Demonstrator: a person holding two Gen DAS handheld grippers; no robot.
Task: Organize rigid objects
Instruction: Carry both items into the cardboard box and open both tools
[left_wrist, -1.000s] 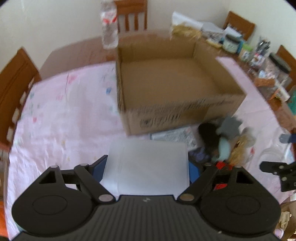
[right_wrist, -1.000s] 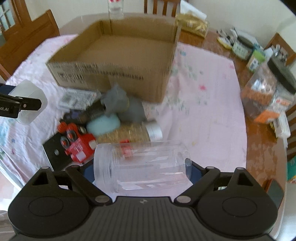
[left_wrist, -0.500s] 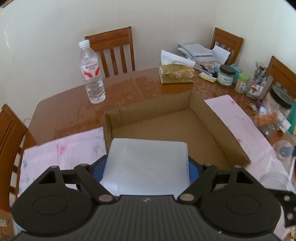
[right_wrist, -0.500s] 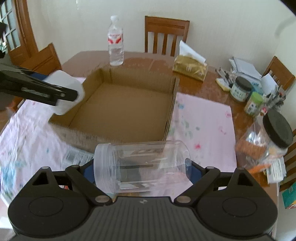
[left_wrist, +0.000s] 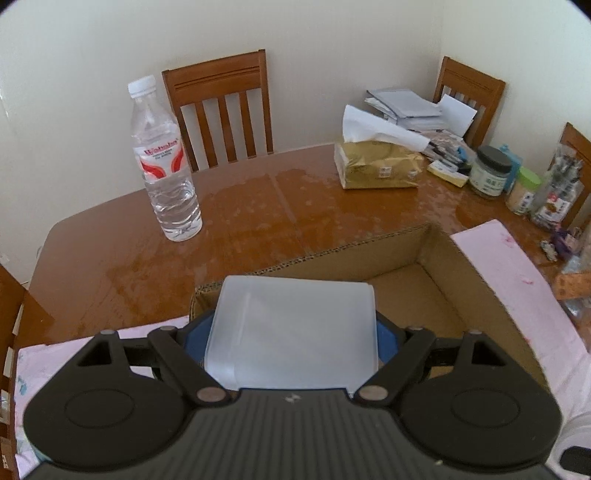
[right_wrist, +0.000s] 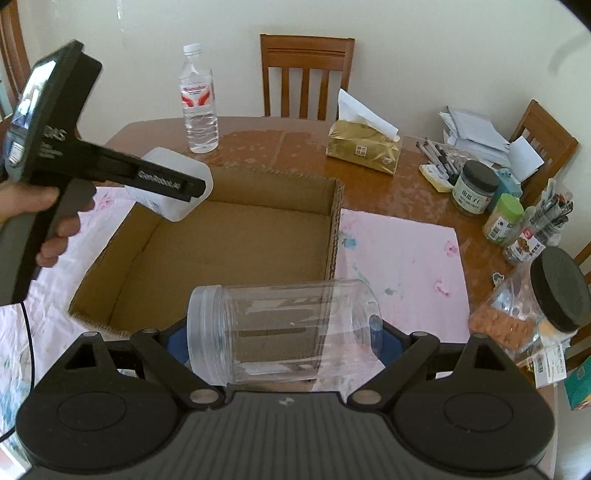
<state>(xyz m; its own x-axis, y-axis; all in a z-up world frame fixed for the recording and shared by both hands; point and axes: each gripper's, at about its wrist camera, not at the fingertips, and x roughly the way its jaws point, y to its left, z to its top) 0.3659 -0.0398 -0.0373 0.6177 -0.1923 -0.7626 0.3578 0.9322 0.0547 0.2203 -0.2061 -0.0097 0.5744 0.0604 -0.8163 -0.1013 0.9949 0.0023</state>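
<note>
Left gripper fingers opening around the white translucent plastic tub, over the open brown cardboard box's 10 o'clock corner. Right gripper fingers clamped on the clear plastic jar, long axis crosswise, over the box's 6 o'clock wall. Left hand judged nearer to release.

Lighting: soft, even daylight; room bright, walls pale and slightly washed out. Source not in view.
Glare: broad patchy sheen on the wooden table; faint highlights on the water bottle and the clear jar.
Shadows: weak, diffuse; darkest inside the cardboard box.
Distortion: strong fisheye bending; dark vignette in the corners of both views.
Focus: centre fairly sharp; slight softness on the left gripper in the right wrist view and at the frame edges.
</note>
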